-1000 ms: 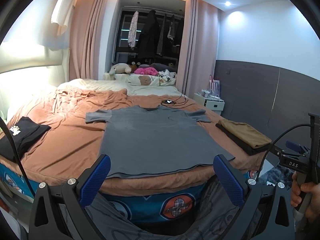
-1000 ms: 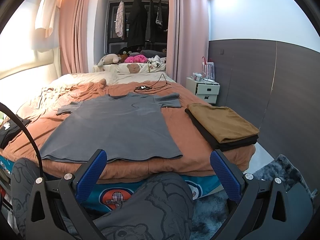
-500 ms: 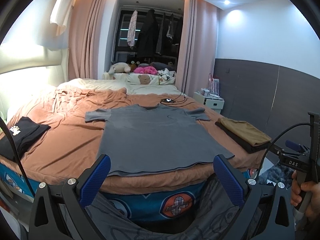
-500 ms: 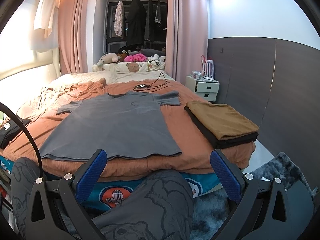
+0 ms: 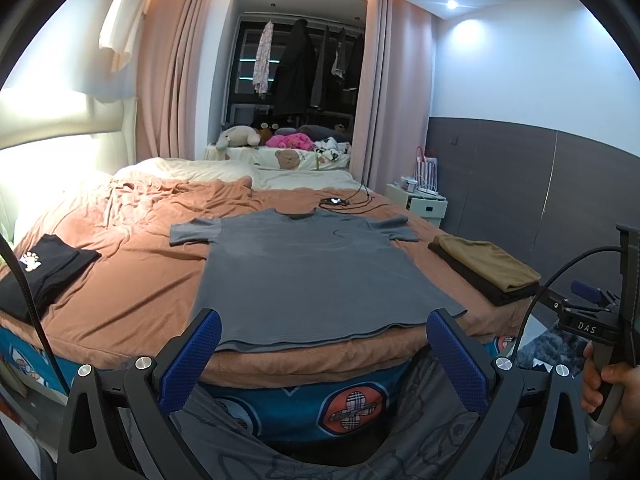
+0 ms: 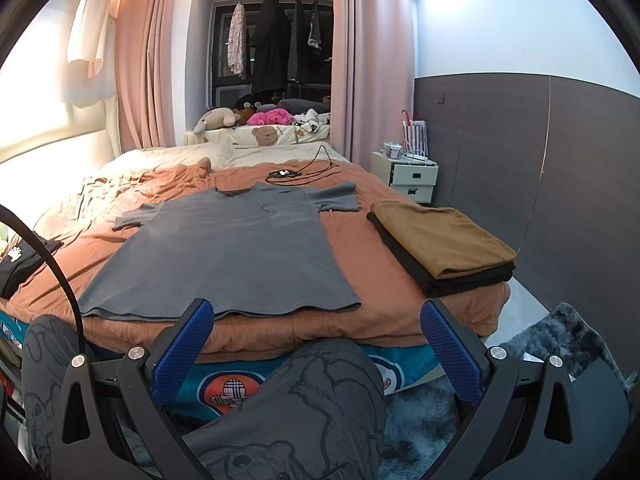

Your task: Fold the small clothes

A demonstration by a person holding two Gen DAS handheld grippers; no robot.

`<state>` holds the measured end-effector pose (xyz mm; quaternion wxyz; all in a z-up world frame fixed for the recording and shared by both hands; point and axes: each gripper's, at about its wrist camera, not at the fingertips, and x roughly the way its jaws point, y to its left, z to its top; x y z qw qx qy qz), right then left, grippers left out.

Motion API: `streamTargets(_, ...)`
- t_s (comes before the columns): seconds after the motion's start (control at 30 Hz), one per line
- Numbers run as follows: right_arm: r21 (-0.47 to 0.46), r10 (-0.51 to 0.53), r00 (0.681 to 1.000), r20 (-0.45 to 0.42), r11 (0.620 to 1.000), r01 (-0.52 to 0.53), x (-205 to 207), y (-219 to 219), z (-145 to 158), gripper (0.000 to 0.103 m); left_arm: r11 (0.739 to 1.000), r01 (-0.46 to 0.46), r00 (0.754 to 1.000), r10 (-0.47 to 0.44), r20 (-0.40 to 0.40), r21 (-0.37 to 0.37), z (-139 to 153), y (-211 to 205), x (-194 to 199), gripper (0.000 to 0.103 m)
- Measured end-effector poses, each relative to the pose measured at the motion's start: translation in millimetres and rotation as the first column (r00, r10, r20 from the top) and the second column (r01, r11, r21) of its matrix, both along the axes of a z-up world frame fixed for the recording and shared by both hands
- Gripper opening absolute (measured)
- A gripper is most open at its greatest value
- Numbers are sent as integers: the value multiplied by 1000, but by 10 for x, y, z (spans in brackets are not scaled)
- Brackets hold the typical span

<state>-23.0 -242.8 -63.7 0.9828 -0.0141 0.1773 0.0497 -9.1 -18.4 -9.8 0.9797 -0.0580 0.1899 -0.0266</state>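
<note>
Your grey T-shirt (image 5: 308, 276) lies flat on the bed's brown cover (image 5: 132, 280). It's light and limp; pinch the sleeves or hem corners. Left gripper (image 5: 323, 350) and right gripper (image 6: 316, 346) gape wide, empty.

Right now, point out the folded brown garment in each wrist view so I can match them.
Left wrist: folded brown garment at right edge of the bed, atop a folded black one.
Right wrist: folded brown garment right of centre, larger.
Shared landmark: grey T-shirt, spread flat to its left.
</note>
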Motion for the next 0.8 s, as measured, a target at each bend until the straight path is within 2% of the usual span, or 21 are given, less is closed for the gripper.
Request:
streamTargets(0.3,6,8,1000,-8,1000,-7,8,-12,-20,103,1000,1,1000,-1,-1,0,-11,6,-6,103)
streamTargets(0.8,34,43,999,-5,999,-43,95,-53,45,103,1000,-24,998,24,-63,12,-57,136,15,103)
